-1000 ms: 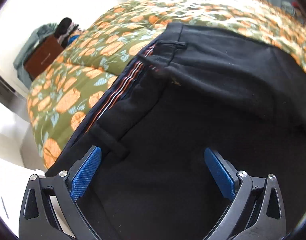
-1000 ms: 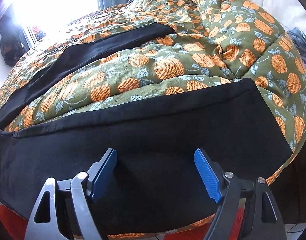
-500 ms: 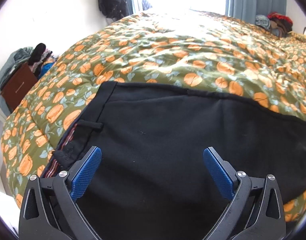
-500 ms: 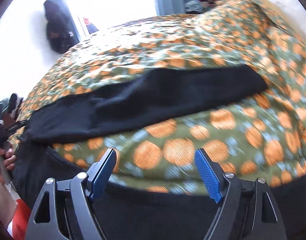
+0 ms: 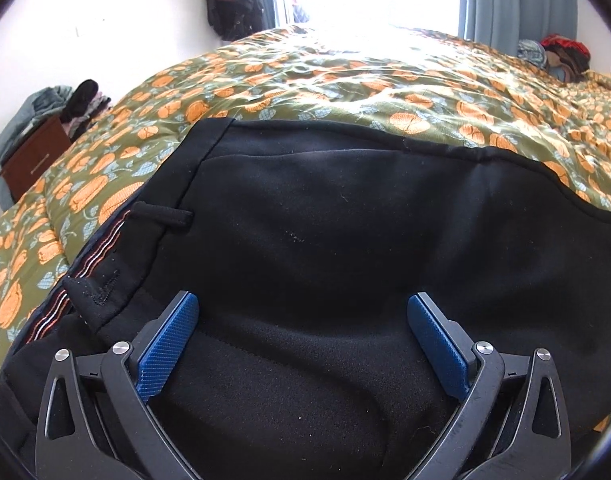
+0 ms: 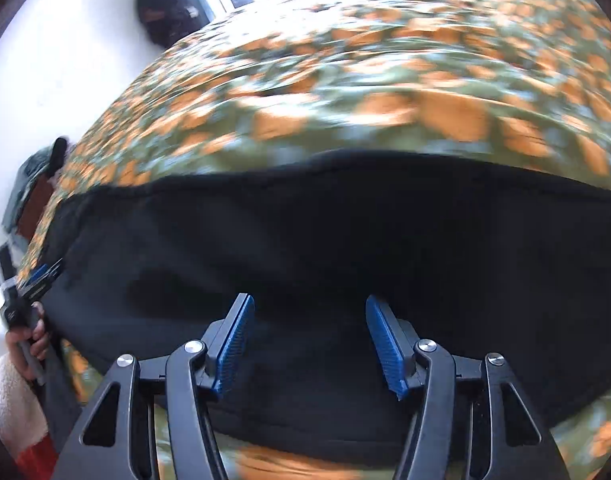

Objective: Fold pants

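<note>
Pants: black fabric trousers lie flat on the bed's green quilt with orange pumpkin print, waistband end toward your left. Your left claw is spread wide, blue pads apart, nothing between them; black cloth fills the view directly under and ahead of it. The belt loop and the striped inner waistband sit just left of the left pad, and the cloth's far edge runs across the quilt ahead. Your right claw is also open, gripping nothing, with the same trousers under and ahead of it; that view is motion-blurred. In it, at the far left edge, your left hand holds the other tool at the cloth's left end. A brown wooden cabinet stands beside the bed, left.
</note>
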Available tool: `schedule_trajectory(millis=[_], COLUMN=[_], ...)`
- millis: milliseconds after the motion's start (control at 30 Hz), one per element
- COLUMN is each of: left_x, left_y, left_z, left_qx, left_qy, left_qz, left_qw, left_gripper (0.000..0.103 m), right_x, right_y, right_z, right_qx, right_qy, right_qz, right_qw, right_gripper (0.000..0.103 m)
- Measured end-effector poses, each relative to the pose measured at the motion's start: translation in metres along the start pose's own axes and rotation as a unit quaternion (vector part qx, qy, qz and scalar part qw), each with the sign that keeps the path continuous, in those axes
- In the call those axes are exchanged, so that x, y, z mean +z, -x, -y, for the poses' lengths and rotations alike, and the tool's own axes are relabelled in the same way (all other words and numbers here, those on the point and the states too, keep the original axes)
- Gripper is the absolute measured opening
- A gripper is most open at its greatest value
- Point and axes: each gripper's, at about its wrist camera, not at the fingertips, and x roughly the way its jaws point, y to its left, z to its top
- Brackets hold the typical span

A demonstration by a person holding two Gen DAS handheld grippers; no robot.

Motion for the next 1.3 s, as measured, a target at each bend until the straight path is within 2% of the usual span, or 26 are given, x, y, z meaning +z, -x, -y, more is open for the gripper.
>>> schedule_trajectory(millis=[67, 133, 167, 200, 233, 267, 300, 367, 400, 467, 533, 633, 667, 700, 767, 833, 867, 900, 933, 1000, 1067, 1133, 1167, 1233, 1267, 1300], left_x=[0.000, 0.000, 0.000, 0.000, 0.000, 0.000, 0.000, 0.000, 0.000, 0.000, 0.000, 0.000, 0.000, 0.000, 0.000, 0.000, 0.000, 0.000, 0.001, 0.001, 0.001, 0.002, 0.003, 0.004, 0.005, 0.006], left_y=[0.000, -0.001, -0.001, -0.001, -0.001, -0.001, -0.001, -0.001, -0.001, -0.001, -0.001, -0.001, -0.001, -0.001, -0.002, -0.003, -0.003, -0.003, -0.003, -0.004, -0.004, -0.004, -0.004, -0.004, -0.004, -0.003], left_z=[0.000, 0.000, 0.000, 0.000, 0.000, 0.000, 0.000, 0.000, 0.000, 0.000, 0.000, 0.000, 0.000, 0.001, 0.001, 0.001, 0.002, 0.002, 0.002, 0.002, 0.003, 0.004, 0.004, 0.006, 0.007, 0.008], left_qx=[0.000, -0.001, -0.001, -0.001, -0.001, 0.000, 0.000, 0.000, 0.000, 0.000, 0.000, 0.000, 0.000, 0.001, 0.003, 0.004, 0.005, 0.006, 0.006, 0.007, 0.009, 0.012, 0.013, 0.017, 0.021, 0.025], left_qy=[0.000, 0.001, 0.001, 0.002, 0.002, 0.002, 0.002, 0.002, 0.002, 0.002, 0.002, 0.002, 0.002, 0.002, 0.001, 0.000, 0.000, 0.000, -0.001, -0.002, -0.003, -0.005, -0.006, -0.010, -0.012, -0.015], left_qz=[0.001, 0.002, 0.003, 0.004, 0.005, 0.006, 0.007, 0.008, 0.008, 0.008, 0.008, 0.008, 0.009, 0.009, 0.009, 0.009, 0.009, 0.009, 0.009, 0.008, 0.007, 0.005, 0.004, 0.001, -0.002, -0.003], left_qw=[1.0000, 1.0000, 1.0000, 1.0000, 1.0000, 1.0000, 1.0000, 1.0000, 1.0000, 1.0000, 1.0000, 1.0000, 1.0000, 1.0000, 1.0000, 1.0000, 0.9999, 0.9999, 0.9999, 0.9999, 0.9999, 0.9999, 0.9999, 0.9998, 0.9997, 0.9996], left_gripper=[0.102, 0.102, 0.102, 0.102, 0.102, 0.102, 0.102, 0.102, 0.102, 0.102, 0.102, 0.102, 0.102, 0.102, 0.102, 0.102, 0.102, 0.102, 0.102, 0.102, 0.102, 0.102, 0.102, 0.102, 0.102, 0.102], right_x=[0.002, -0.004, -0.009, -0.013, -0.019, -0.025, -0.032, -0.047, -0.053, -0.063, -0.069, -0.069, -0.066, -0.062, -0.048, -0.031, -0.026, -0.025, -0.031, -0.058, -0.103, -0.151, -0.175, -0.217, -0.233, -0.246], right_y=[0.020, 0.046, 0.062, 0.078, 0.093, 0.105, 0.112, 0.113, 0.107, 0.092, 0.077, 0.068, 0.069, 0.072, 0.080, 0.099, 0.112, 0.126, 0.141, 0.165, 0.185, 0.192, 0.193, 0.186, 0.181, 0.178], right_z=[0.075, 0.134, 0.154, 0.167, 0.176, 0.181, 0.183, 0.181, 0.176, 0.172, 0.179, 0.205, 0.208, 0.208, 0.195, 0.164, 0.141, 0.111, 0.080, 0.020, -0.018, -0.032, -0.028, 0.000, 0.024, 0.049], right_qx=[-0.069, -0.134, -0.158, -0.162, -0.148, -0.109, -0.053, 0.063, 0.097, 0.086, 0.066, 0.048, 0.040, 0.029, 0.013, 0.016, 0.026, 0.029, 0.035, 0.051, 0.064, 0.065, 0.050, -0.014, -0.054, -0.115], right_qy=[-0.066, -0.129, -0.156, -0.182, -0.206, -0.228, -0.249, -0.288, -0.299, -0.311, -0.338, -0.392, -0.400, -0.400, -0.362, -0.281, -0.220, -0.153, -0.083, 0.030, 0.099, 0.122, 0.121, 0.087, 0.048, 0.007], right_qz=[0.009, 0.022, 0.036, 0.055, 0.074, 0.094, 0.107, 0.111, 0.100, 0.066, 0.060, 0.105, 0.124, 0.140, 0.162, 0.176, 0.178, 0.177, 0.177, 0.168, 0.150, 0.120, 0.106, 0.073, 0.055, 0.034], right_qw=[0.995, 0.982, 0.974, 0.968, 0.964, 0.963, 0.961, 0.949, 0.944, 0.944, 0.937, 0.913, 0.907, 0.905, 0.918, 0.943, 0.959, 0.972, 0.980, 0.984, 0.982, 0.983, 0.986, 0.993, 0.996, 0.993], right_gripper=[0.058, 0.058, 0.057, 0.058, 0.058, 0.058, 0.058, 0.058, 0.058, 0.058, 0.058, 0.055, 0.049, 0.037, 0.017, 0.013, 0.008, 0.007, 0.007, 0.007, 0.007, 0.007, 0.007, 0.010, 0.022, 0.039])
